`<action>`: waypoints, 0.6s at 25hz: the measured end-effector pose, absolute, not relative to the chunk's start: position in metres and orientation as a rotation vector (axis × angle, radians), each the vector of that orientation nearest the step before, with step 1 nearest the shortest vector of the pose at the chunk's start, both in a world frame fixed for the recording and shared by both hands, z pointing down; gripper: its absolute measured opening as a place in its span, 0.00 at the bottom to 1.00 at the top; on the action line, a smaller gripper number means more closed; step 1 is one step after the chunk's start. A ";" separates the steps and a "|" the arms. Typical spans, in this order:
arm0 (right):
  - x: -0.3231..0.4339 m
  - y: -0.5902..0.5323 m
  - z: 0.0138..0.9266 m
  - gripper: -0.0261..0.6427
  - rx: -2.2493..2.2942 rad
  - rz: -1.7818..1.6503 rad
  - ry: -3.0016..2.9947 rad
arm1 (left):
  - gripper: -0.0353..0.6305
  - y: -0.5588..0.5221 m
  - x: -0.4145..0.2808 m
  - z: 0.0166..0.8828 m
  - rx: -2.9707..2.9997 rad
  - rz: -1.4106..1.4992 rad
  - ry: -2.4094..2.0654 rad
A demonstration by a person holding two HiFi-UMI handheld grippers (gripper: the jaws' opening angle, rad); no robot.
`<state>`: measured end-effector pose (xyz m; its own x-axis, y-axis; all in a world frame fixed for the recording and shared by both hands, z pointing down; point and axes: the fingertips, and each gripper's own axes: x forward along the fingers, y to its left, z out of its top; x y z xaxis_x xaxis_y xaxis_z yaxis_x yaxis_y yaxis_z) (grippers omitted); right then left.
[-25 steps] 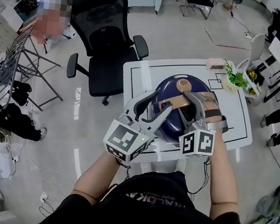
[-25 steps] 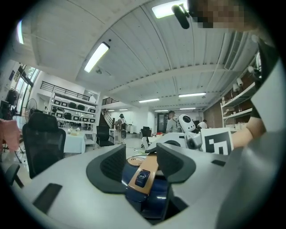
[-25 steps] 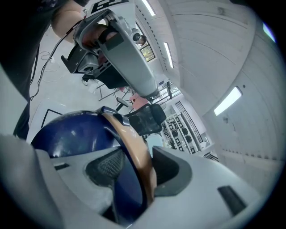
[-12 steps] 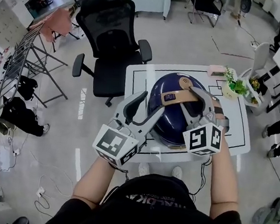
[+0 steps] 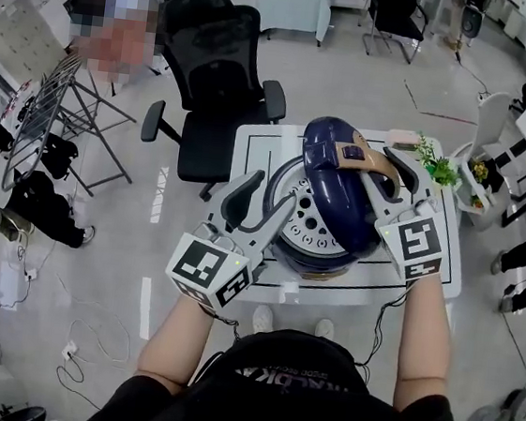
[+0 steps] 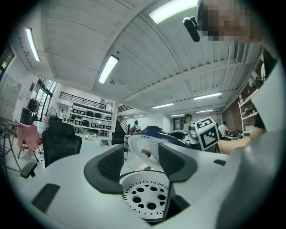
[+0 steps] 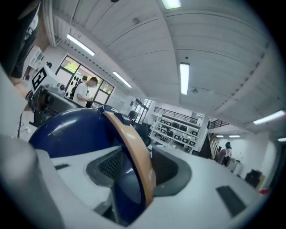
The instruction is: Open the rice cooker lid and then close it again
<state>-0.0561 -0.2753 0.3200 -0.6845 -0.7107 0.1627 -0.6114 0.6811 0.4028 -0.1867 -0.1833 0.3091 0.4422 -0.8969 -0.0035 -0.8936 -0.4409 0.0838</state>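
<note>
The lid (image 5: 333, 158) has tilted up within the last second. My right tongs (image 7: 136, 172) pinch its tan handle (image 5: 379, 161); my left tongs (image 5: 266, 201), just widened, grip nothing. Closing follows.

Left tongs (image 6: 143, 159): jaws apart, just been opening, pads touch nothing. Perforated white plate (image 6: 145, 199) low in the gap, tilted lid (image 6: 149, 143) beyond.

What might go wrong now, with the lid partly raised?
The right tool pinches only the thin tan handle of the dark blue domed lid; a slip might let it drop shut. The left tool is open beside the blue cooker body, holding nothing, so the pull could shift the cooker on the small white table.
</note>
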 end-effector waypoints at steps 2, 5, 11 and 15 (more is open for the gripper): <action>-0.041 -0.280 0.313 0.32 1.075 -0.401 -2.644 | 0.40 -0.182 -0.176 0.309 2.607 -0.064 -1.623; -0.020 -0.288 0.309 0.31 1.111 -0.317 -2.715 | 0.40 -0.181 -0.158 0.310 2.611 -0.042 -1.620; 0.021 -0.303 0.308 0.30 1.186 -0.161 -2.827 | 0.40 -0.183 -0.126 0.316 2.613 -0.010 -1.613; 0.063 -0.317 0.309 0.29 1.233 -0.058 -2.873 | 0.40 -0.189 -0.092 0.315 2.612 0.000 -1.611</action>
<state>0.0628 -0.3169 0.3087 -0.6889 -0.7249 -0.0009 -0.7243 0.6883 0.0400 -0.0918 -0.1893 0.3147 0.4498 -0.8923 0.0383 -0.8923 -0.4472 0.0617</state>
